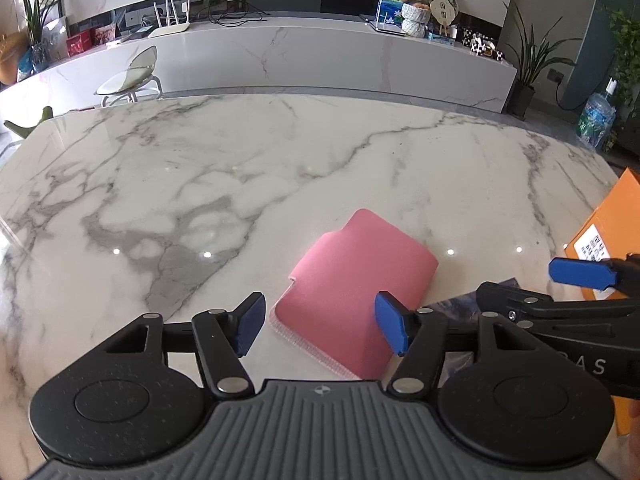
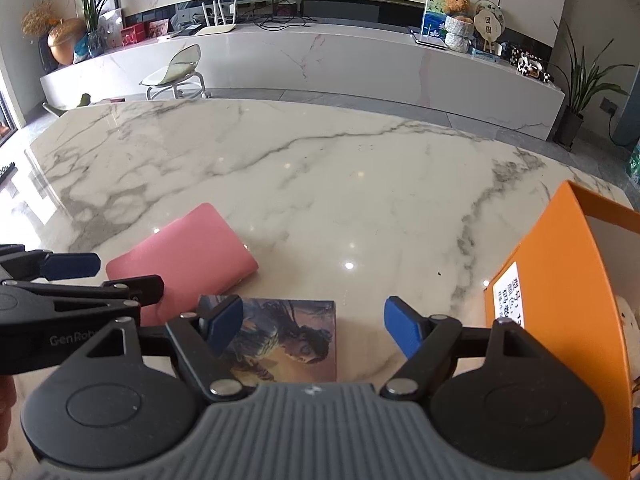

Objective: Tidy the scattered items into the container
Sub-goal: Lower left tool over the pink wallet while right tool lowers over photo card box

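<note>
A pink pouch lies flat on the marble table, just ahead of my left gripper, which is open and empty above its near end. The pouch also shows in the right wrist view. A square picture card lies flat under my right gripper, which is open and empty over it. A corner of the card shows in the left wrist view. An orange box with a white label stands open at the right; it also shows in the left wrist view.
The marble table stretches ahead. The two grippers sit close side by side; the right one shows in the left wrist view. A chair and a long white cabinet stand beyond the table's far edge.
</note>
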{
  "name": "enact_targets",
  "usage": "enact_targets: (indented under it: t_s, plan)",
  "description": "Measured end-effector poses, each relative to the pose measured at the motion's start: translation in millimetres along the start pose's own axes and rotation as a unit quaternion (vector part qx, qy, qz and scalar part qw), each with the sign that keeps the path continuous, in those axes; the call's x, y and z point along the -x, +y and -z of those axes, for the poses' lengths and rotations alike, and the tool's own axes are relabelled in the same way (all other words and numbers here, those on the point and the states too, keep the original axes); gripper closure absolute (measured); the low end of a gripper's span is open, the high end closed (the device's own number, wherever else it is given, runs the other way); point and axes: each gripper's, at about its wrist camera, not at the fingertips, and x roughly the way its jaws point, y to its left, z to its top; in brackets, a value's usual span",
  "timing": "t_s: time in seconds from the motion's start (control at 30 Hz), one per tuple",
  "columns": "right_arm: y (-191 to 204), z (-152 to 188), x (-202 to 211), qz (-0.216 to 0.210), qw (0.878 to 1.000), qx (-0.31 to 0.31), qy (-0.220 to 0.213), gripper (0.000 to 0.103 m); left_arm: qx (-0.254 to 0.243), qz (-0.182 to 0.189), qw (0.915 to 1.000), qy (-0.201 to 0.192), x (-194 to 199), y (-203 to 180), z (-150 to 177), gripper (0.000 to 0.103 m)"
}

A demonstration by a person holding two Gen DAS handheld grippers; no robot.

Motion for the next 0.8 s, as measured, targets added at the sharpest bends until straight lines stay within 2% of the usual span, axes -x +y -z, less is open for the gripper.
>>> enact_targets:
  t_s: [0.07,0.2,0.23,0.43,0.8]
  plan:
    - [-2,-4,-4,-0.003,1.0,-0.012,-0.004,0.037,0.009,0.004,0.9999,-0.001,-6,0,-5,0.037]
    - [3,-8,-13,-0.01,1.0,-0.005,-0.001,0.046,0.025,0.014,0.9996,-0.006,-17,0,-14,0.037]
    - [4,-8,-14,-0.011,1.0,-0.004,0.003,0.051,0.03,0.021,0.9993,-0.005,-20,1,-15,0.037]
    - [8,-1,-10,-0.015,1.0,0.016,0.001,0.052,0.012,0.015,0.9998,0.003,-19,-7,-13,0.039]
    - [8,31,18,-0.013,0.999,0.031,0.01,0.052,0.006,0.021,0.9993,0.029,16,-10,24,0.046]
